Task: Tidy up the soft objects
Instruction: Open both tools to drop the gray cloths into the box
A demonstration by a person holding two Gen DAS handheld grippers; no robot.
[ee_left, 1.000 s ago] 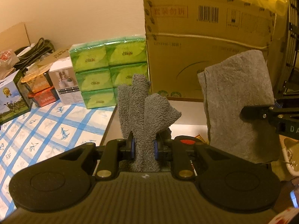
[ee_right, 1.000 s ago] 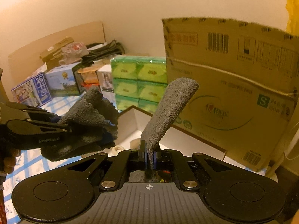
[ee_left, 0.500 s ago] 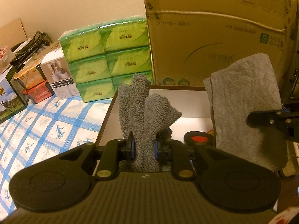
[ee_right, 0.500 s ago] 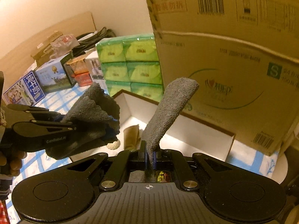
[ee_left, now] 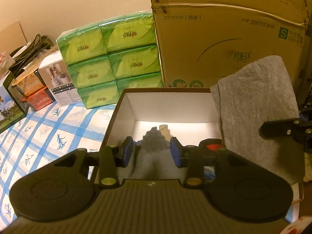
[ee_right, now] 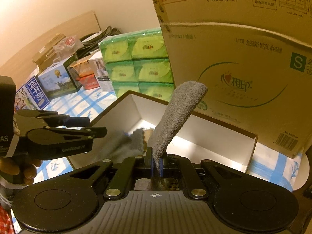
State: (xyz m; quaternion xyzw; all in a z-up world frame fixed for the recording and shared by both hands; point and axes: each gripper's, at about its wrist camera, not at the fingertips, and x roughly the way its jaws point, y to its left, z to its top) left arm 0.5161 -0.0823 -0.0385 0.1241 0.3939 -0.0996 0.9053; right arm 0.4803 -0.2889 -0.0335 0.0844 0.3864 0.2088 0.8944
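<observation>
A grey towel (ee_left: 257,105) hangs over an open white box (ee_left: 169,105) with a brown rim. My right gripper (ee_right: 156,164) is shut on one corner, which stands up above its pads. In the left wrist view that gripper (ee_left: 282,130) shows at the right edge, clamped on the towel. My left gripper (ee_left: 151,152) is opening. The towel's other end (ee_left: 154,142) sags, blurred, between its blue pads, and neither pad touches it. From the right wrist view the left gripper (ee_right: 95,125) hovers at the box's near left corner, with the loose end (ee_right: 134,136) slumped inside the box (ee_right: 214,128).
A large cardboard carton (ee_left: 224,39) stands right behind the box. Green tissue packs (ee_left: 111,58) are stacked to its left, with small product boxes (ee_left: 56,78) further left. A blue checked tablecloth (ee_left: 48,136) covers the table. A tan item (ee_left: 164,130) lies in the box.
The left jaws have opened and the towel end that stood up between them has dropped toward the box. Both grippers came down and closer to the box.
</observation>
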